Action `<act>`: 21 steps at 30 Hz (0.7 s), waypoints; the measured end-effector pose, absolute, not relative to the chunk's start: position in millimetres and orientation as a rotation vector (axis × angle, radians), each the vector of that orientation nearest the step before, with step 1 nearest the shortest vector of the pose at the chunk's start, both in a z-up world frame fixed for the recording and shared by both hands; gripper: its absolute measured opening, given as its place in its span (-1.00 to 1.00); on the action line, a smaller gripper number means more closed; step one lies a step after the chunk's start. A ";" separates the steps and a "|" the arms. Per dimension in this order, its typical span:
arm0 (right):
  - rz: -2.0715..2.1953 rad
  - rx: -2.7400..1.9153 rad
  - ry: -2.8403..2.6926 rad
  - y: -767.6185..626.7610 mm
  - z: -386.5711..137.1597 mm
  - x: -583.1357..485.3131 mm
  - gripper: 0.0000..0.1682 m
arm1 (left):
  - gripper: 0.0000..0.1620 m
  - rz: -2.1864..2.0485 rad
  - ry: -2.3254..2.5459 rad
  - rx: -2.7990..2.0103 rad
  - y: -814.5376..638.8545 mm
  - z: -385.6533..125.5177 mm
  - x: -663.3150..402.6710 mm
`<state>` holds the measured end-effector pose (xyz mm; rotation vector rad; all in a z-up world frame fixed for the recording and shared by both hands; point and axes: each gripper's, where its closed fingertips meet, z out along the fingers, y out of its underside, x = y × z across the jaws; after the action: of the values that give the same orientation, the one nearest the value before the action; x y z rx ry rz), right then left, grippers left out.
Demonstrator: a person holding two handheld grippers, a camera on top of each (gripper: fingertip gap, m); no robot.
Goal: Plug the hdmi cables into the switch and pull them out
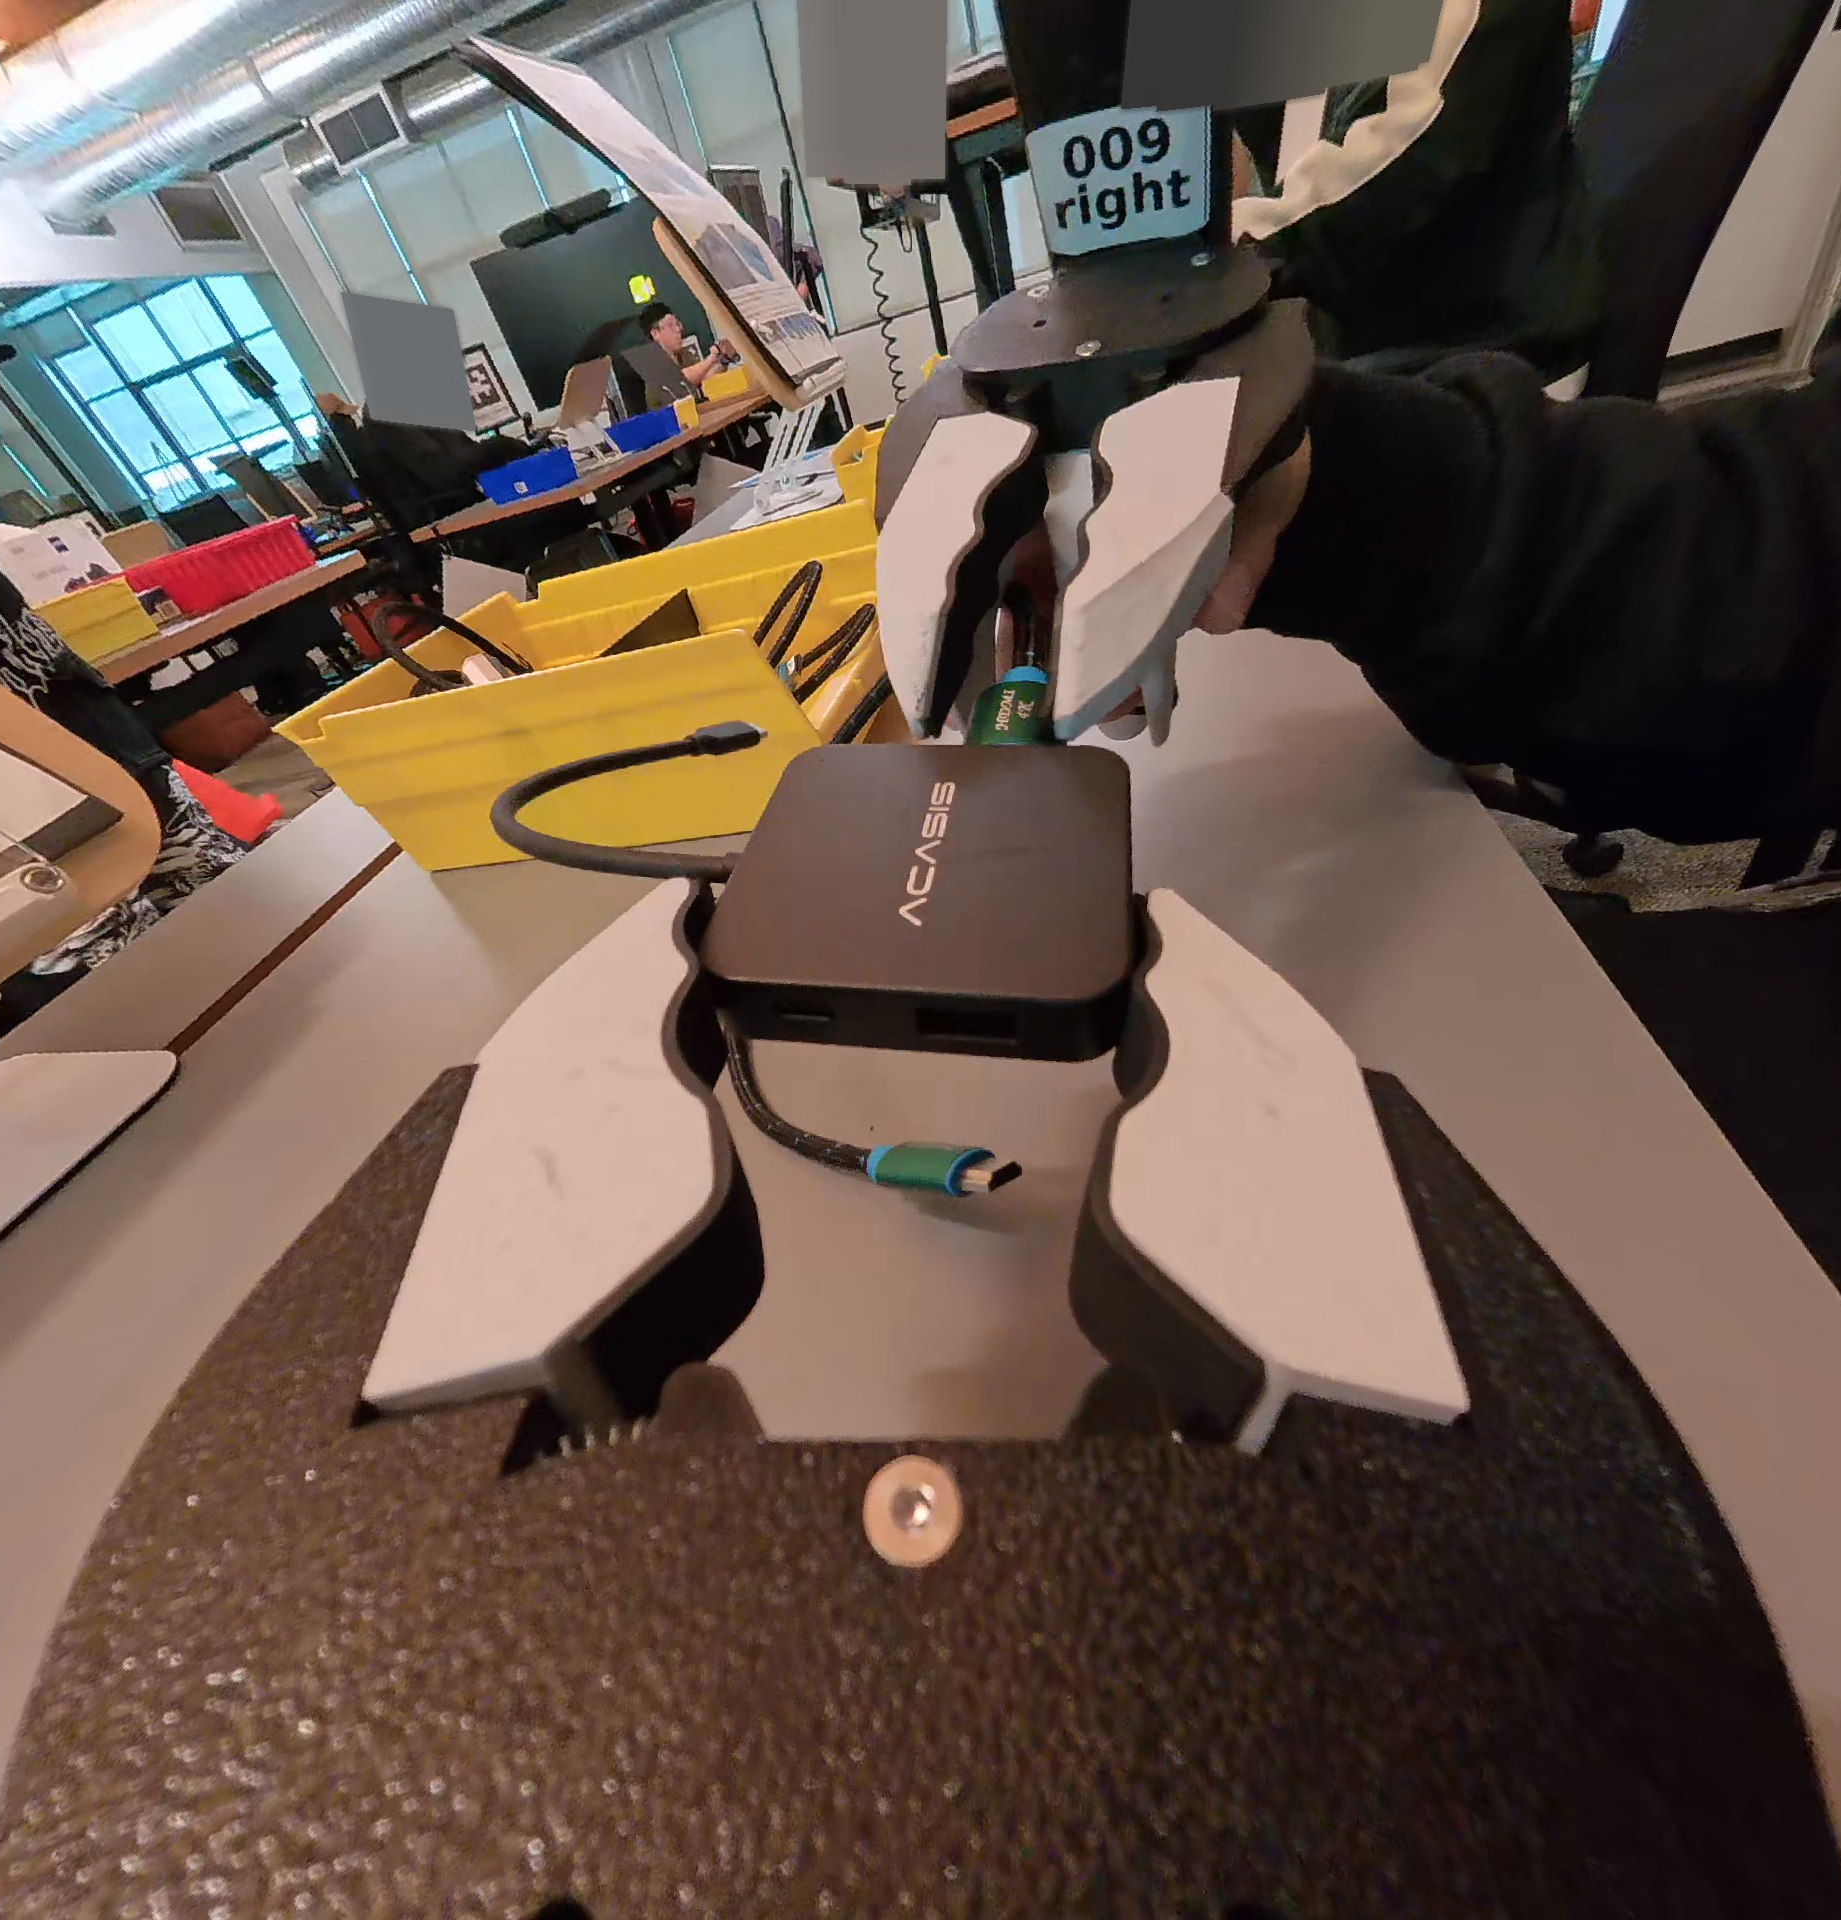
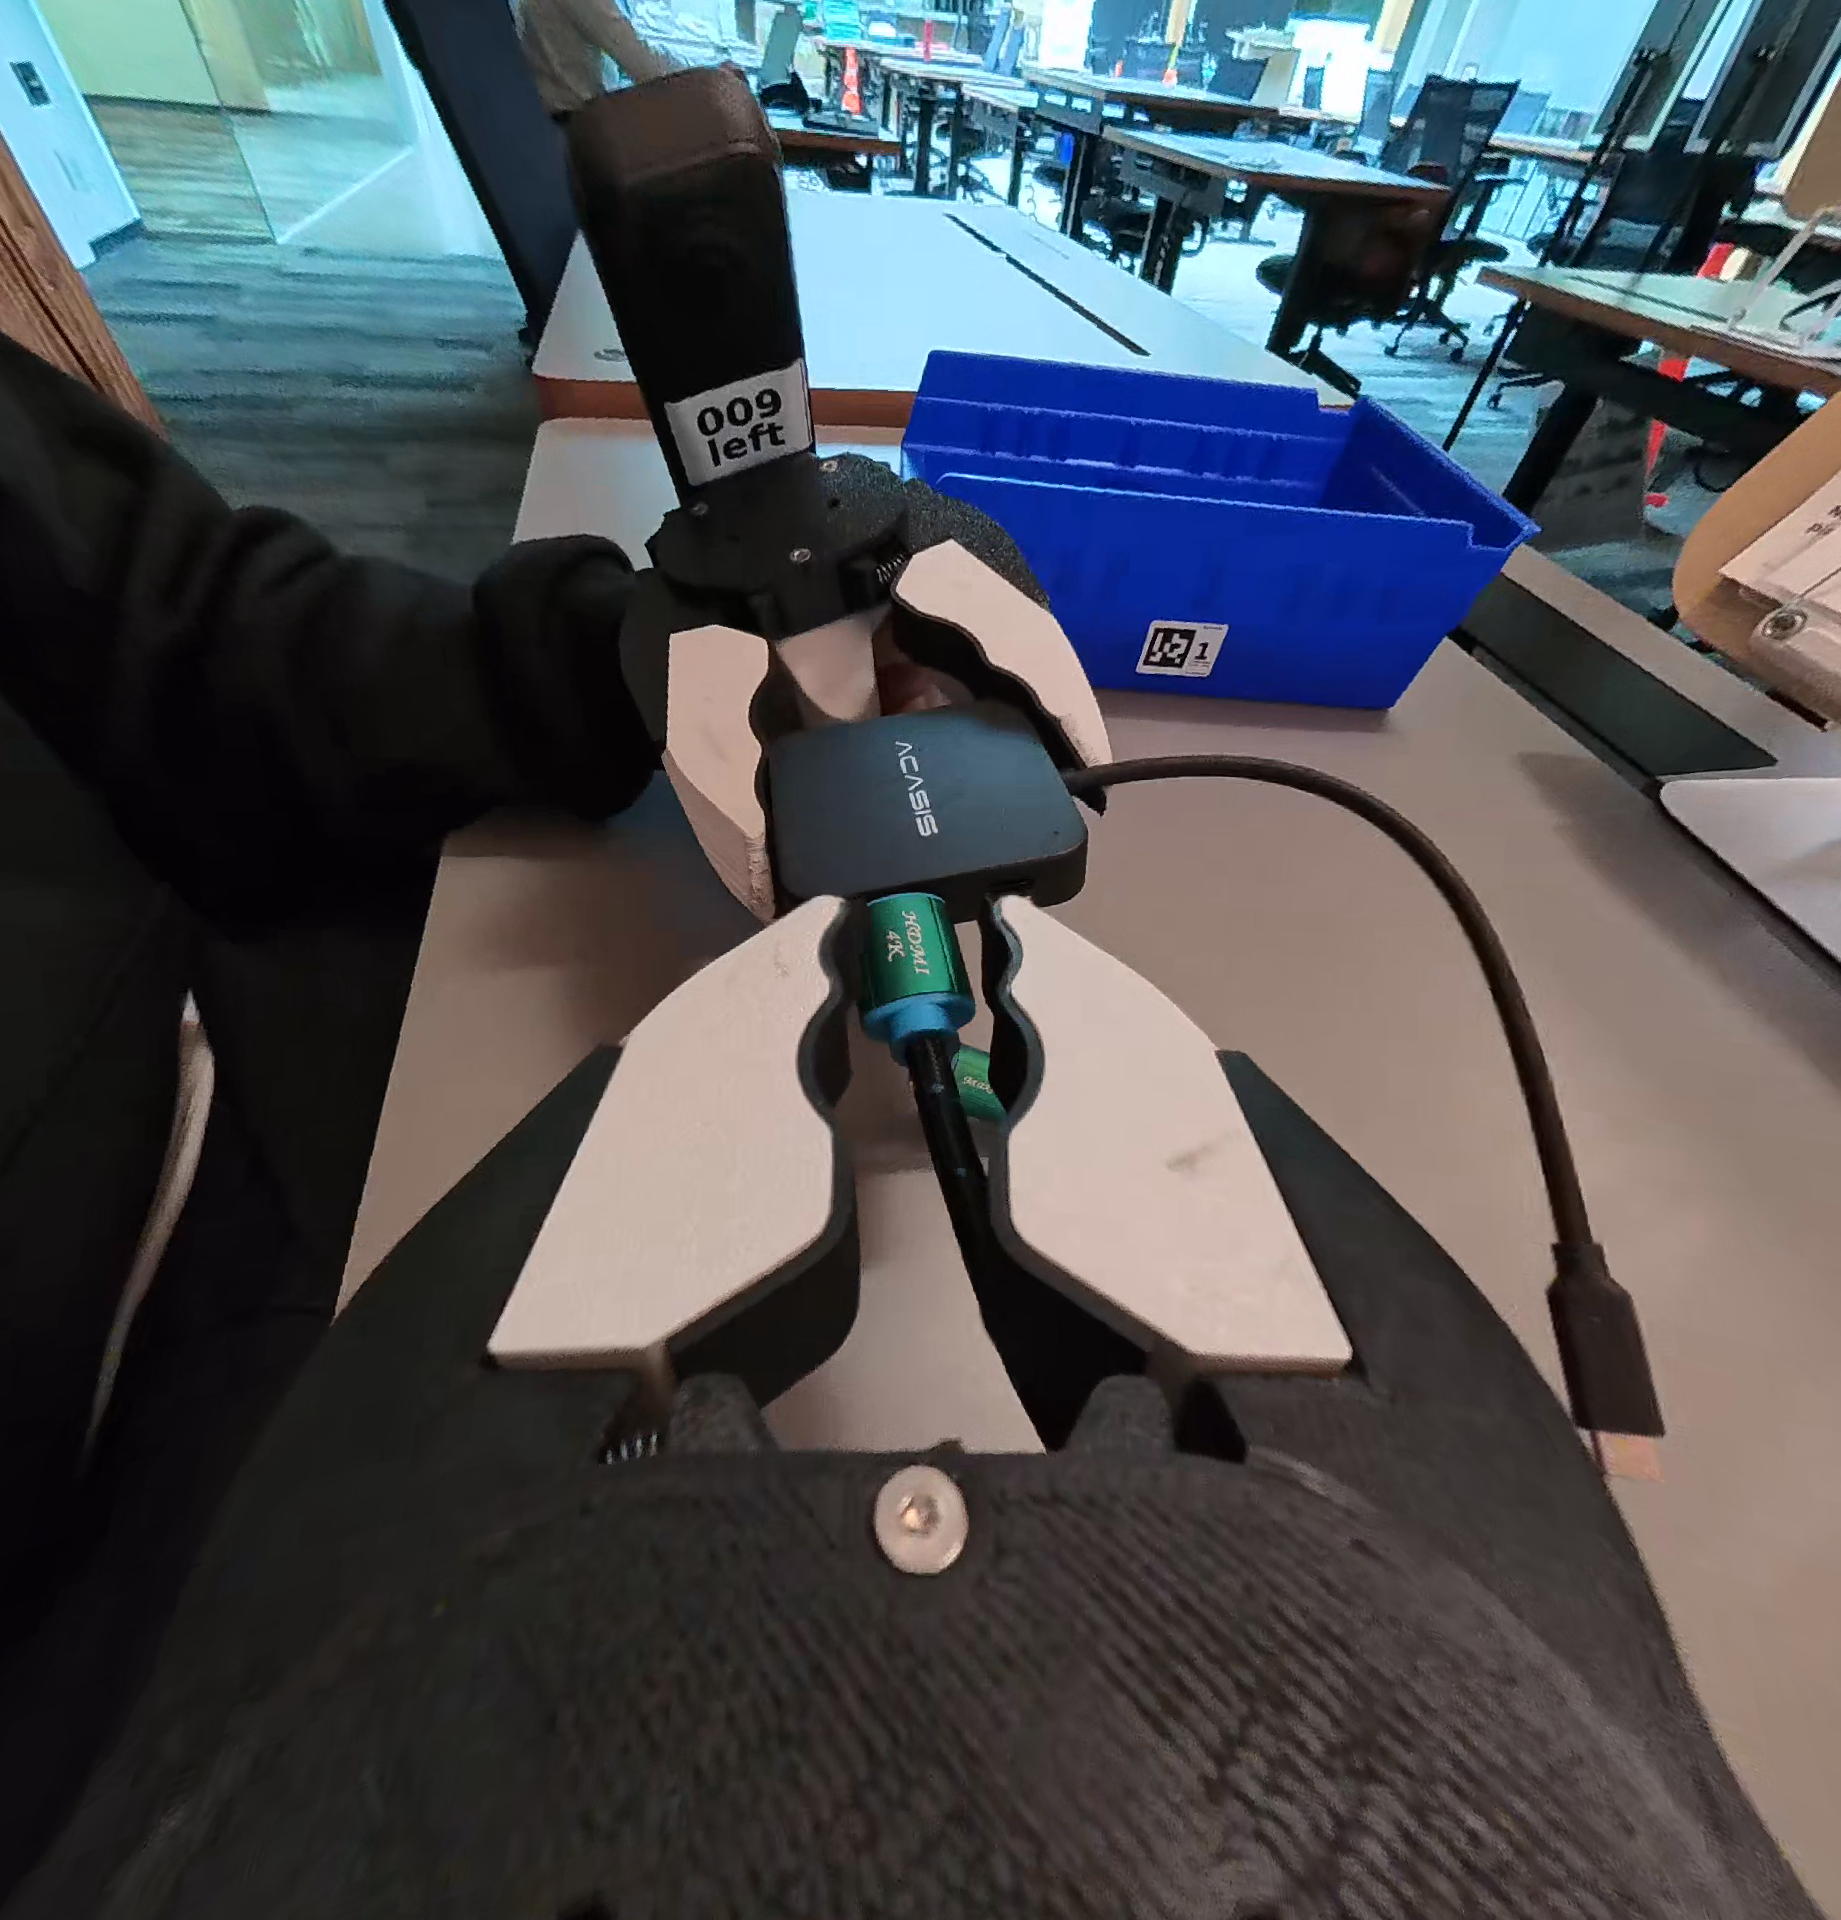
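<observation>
Bright, even indoor light in both views, overhead plus daylight from big windows (image 1: 183, 364) at far left of the left wrist view. Shadows soft and short: a faint one under the loose green plug (image 1: 931, 1164), a diffuse one along the black cable (image 2: 1415, 883) on the grey table (image 2: 1259, 1039). Mild sheen on the switch (image 1: 926, 873) top, no harsh glare. Glass wall (image 2: 220, 125) slightly washed out. Strong fisheye: table edges and ceiling ducts (image 1: 168, 94) bow near the borders. Centre sharp; gripper bodies at the bottom soft, and the black connector (image 2: 1607, 1351) smeared at right edge. Background desks slightly soft. Grey mosaic patches at top.
</observation>
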<state>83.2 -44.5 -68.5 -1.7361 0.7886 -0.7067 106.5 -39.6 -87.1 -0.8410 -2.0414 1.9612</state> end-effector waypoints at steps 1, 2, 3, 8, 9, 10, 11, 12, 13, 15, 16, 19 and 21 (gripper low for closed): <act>-0.705 -1.747 0.782 -44.4 -69.5 82.1 -0.70 | -0.08 1.959 -2.039 -0.848 -39.7 -87.4 105.7; -0.712 -1.754 0.775 -45.0 -70.1 81.6 -0.69 | -0.08 1.954 -2.038 -0.856 -39.7 -87.8 104.8; -0.718 -1.755 0.767 -45.1 -70.2 81.2 -0.69 | -0.08 1.952 -2.037 -0.861 -39.8 -88.4 104.1; -0.693 -1.794 0.730 -39.9 -75.4 78.1 -0.79 | -0.08 1.941 -2.042 -0.869 -41.5 -92.1 101.0; -0.692 -1.795 0.728 -39.9 -75.8 77.7 -0.78 | -0.08 1.942 -2.043 -0.873 -41.4 -92.2 100.9; -0.690 -1.802 0.731 -40.6 -76.6 77.2 -0.76 | -0.08 1.941 -2.043 -0.878 -41.4 -92.2 100.6; -0.691 -1.808 0.734 -41.4 -77.6 77.0 -0.73 | -0.08 1.943 -2.043 -0.881 -41.5 -92.2 100.3; -0.691 -1.813 0.737 -41.8 -78.8 76.9 -0.70 | -0.08 1.943 -2.042 -0.882 -41.6 -92.4 100.0; -0.689 -1.814 0.746 -42.9 -79.9 76.9 -0.68 | -0.09 1.940 -2.044 -0.888 -41.6 -93.4 99.6; -0.685 -1.810 0.759 -45.6 -79.8 76.8 -0.66 | -0.09 1.937 -2.050 -0.901 -41.9 -95.1 99.2; -0.688 -1.805 0.763 -46.9 -79.1 76.8 -0.64 | -0.09 1.938 -2.045 -0.900 -41.8 -94.7 98.8; -0.690 -1.841 0.778 -50.7 -83.5 74.7 -0.59 | -0.09 1.939 -2.055 -0.911 -42.4 -96.4 99.3; -0.731 -1.929 0.795 -59.6 -93.3 71.8 -0.58 | -0.09 1.950 -2.047 -0.894 -42.2 -94.8 101.0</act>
<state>71.8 -59.6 -93.3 -1.9291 0.7948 -0.7314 101.0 -42.2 -94.8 -0.8942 -2.0474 1.9497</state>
